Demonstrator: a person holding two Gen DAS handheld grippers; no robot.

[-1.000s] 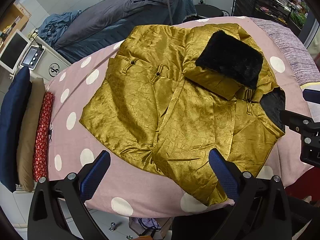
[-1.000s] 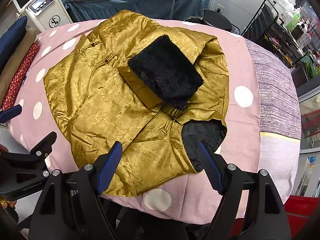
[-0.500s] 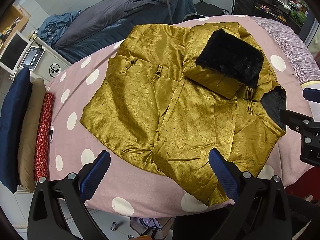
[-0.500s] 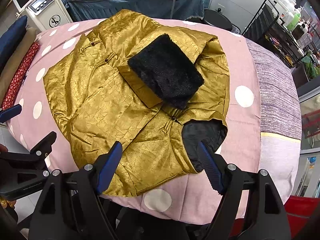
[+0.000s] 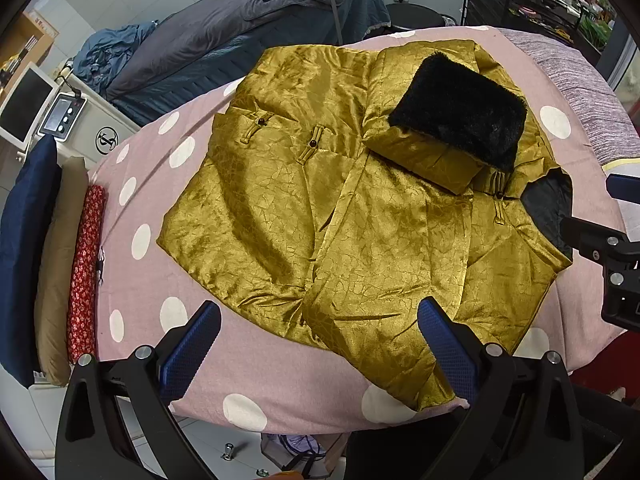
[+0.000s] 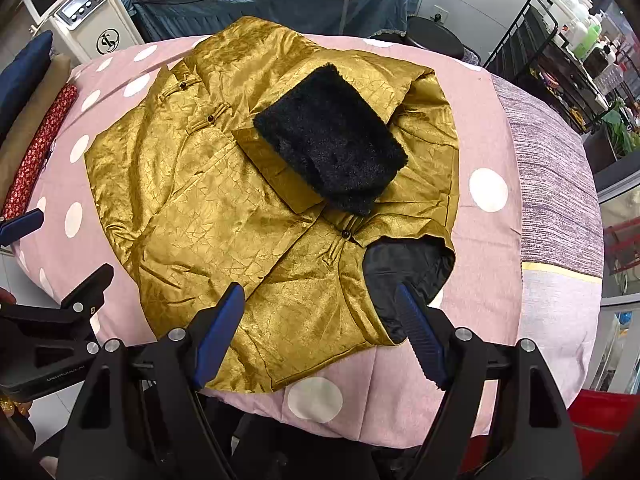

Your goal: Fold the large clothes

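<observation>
Pink polka-dot bedspread carries a shiny gold satin jacket, black fur cuff folded on top. Left gripper and right gripper hover over the jacket's near hem, both spread wide, holding nothing.

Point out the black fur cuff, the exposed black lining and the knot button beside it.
black fur cuff [image 6: 330, 138], right wrist view, middle of the fur.
black lining [image 6: 404, 268], right wrist view, dark patch inside the opening.
knot button [image 6: 345, 234], right wrist view, the dark bead.
</observation>
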